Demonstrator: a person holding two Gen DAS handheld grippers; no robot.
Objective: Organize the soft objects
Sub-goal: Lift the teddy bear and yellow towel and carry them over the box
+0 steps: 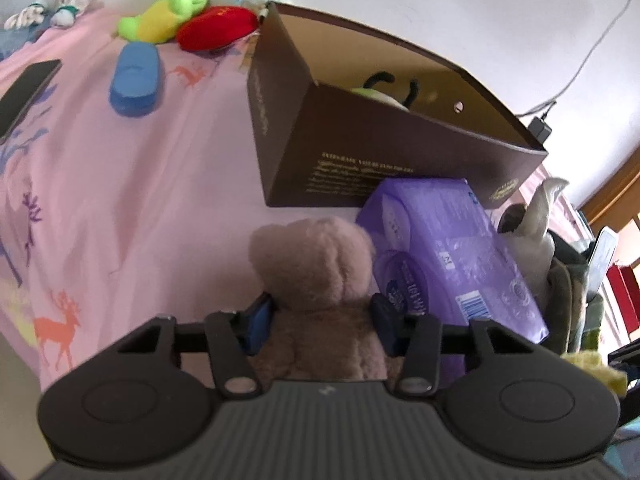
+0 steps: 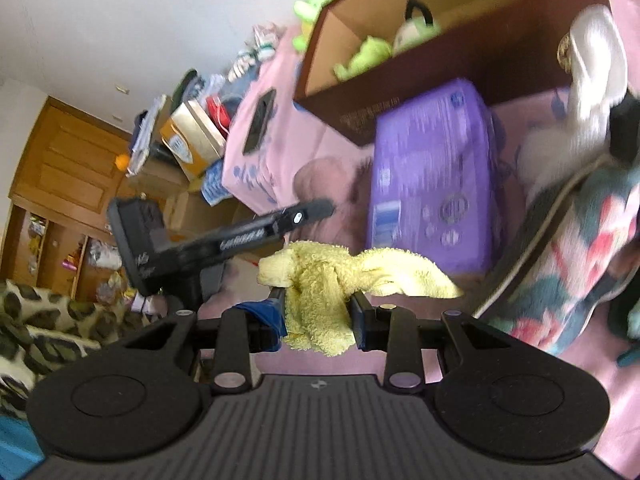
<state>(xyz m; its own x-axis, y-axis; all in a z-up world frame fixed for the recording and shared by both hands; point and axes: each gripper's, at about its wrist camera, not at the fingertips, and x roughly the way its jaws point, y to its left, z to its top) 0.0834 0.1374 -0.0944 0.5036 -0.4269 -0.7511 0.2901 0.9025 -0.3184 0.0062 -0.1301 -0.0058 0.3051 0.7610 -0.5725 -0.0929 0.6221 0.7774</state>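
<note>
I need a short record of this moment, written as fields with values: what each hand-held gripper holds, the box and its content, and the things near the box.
left hand-held gripper: shut on brown teddy bear
right hand-held gripper: shut on yellow towel toy
surface: pink bedsheet
brown cardboard box: open, on the sheet
inside box: green plush toys
in front of box: purple pack, touching it
beyond box: green-yellow plush, red plush, blue plush

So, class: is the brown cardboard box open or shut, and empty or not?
Open, not empty. The brown cardboard box has no lid over its top, and a green plush toy lies inside.
</note>
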